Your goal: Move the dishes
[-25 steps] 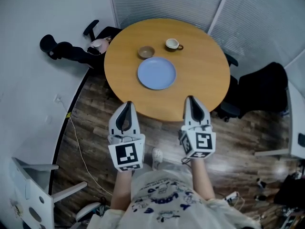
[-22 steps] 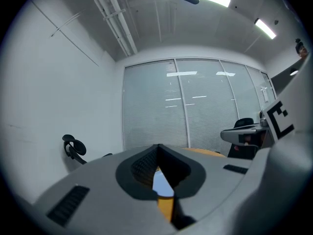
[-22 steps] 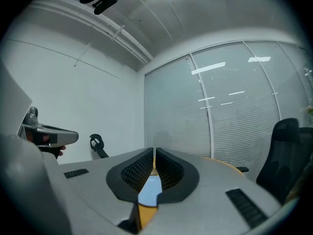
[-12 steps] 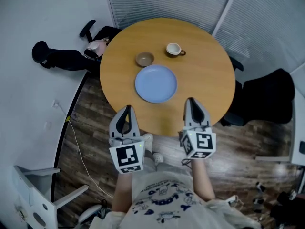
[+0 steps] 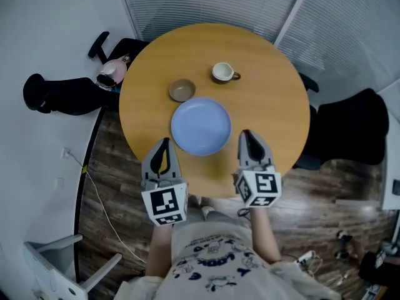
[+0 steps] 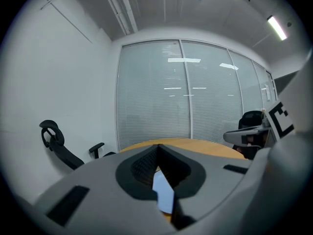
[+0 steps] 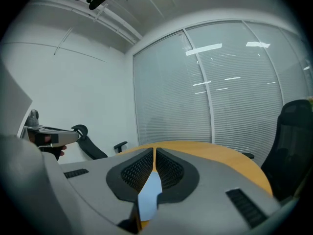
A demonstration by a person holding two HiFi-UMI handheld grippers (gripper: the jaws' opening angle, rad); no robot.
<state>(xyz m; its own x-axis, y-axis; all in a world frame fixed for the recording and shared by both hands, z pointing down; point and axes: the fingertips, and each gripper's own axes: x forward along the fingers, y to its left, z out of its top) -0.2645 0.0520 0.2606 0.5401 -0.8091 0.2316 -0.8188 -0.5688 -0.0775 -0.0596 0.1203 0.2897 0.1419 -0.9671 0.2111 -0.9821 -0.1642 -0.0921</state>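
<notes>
left hand-held gripper: clenched on nothing, over the near edge of the counter, just left of the plate.
right hand-held gripper: clenched too, empty, just right of the plate.
plate: blue, flat on the counter between both; we judge it stiff, glazed, slippery and breakable, best taken by the rim.
bowl, cup: behind the plate; likely light.
change: a second ago we hung short of the counter; now we flank the plate.
</notes>
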